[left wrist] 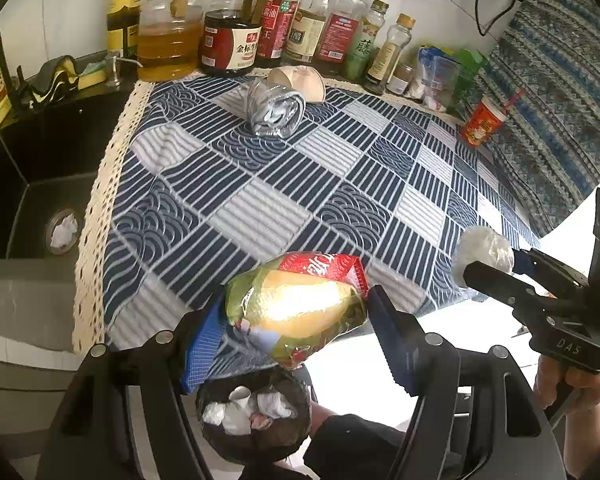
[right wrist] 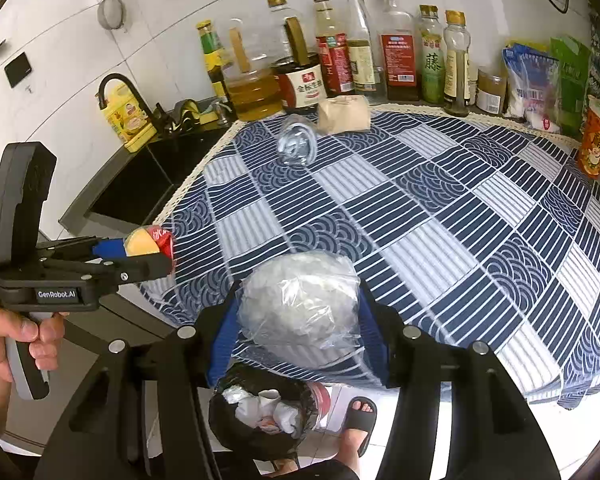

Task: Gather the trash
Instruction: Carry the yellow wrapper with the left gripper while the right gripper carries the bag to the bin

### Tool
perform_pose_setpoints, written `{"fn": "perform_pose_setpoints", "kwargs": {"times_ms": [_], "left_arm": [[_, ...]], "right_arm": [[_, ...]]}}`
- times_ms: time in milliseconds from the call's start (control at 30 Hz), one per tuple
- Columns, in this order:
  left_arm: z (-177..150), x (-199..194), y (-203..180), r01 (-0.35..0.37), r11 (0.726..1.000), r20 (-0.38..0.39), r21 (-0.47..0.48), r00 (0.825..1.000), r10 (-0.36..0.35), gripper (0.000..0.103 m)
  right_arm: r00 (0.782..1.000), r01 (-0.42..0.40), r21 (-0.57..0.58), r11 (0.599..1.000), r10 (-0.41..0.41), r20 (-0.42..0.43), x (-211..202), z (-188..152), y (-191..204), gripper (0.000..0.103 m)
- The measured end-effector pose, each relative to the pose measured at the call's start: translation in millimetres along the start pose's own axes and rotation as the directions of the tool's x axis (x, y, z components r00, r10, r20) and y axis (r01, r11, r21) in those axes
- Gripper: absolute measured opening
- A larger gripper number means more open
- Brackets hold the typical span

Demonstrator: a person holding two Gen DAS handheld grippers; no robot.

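Both tools are hovering level past the table's (left wrist: 260,208) near edge, above the trash bin (right wrist: 256,428). The left tool (left wrist: 296,312) is gripping a snack wrapper (left wrist: 300,304); the right tool (right wrist: 300,312) is gripping a crumpled clear bag (right wrist: 300,300).

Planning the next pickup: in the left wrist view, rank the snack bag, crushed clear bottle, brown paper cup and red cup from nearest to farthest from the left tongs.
1. Snack bag, held in the left tongs.
2. Crushed clear bottle, far centre of the cloth.
3. Brown paper cup, just behind the bottle.
Red cup, far right: too close to call against the other two.
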State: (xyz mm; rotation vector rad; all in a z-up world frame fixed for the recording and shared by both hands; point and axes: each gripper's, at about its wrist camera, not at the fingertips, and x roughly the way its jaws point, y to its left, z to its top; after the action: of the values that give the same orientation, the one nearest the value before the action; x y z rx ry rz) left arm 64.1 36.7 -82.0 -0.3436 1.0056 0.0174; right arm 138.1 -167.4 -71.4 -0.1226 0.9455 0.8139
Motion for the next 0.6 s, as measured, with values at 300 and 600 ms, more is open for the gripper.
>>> {"fn": "perform_pose_setpoints", "kwargs": {"times_ms": [300, 600], "left_arm": [[-37.8, -18.0, 7.0, 0.015, 0.999, -0.011, 0.036, 1.000, -0.015, 0.068], [-76.2, -24.5, 19.1, 0.029, 0.999, -0.039, 0.031, 0.999, -0.028, 0.068]], "right_arm": [[1.000, -0.004, -0.002, 1.000, 0.004, 0.002, -8.8, -29.5, 41.5, 0.055], [0.999, -0.016, 0.007, 1.000, 0.016, -0.035, -0.6, -58.3, 69.6, 0.055]]}}
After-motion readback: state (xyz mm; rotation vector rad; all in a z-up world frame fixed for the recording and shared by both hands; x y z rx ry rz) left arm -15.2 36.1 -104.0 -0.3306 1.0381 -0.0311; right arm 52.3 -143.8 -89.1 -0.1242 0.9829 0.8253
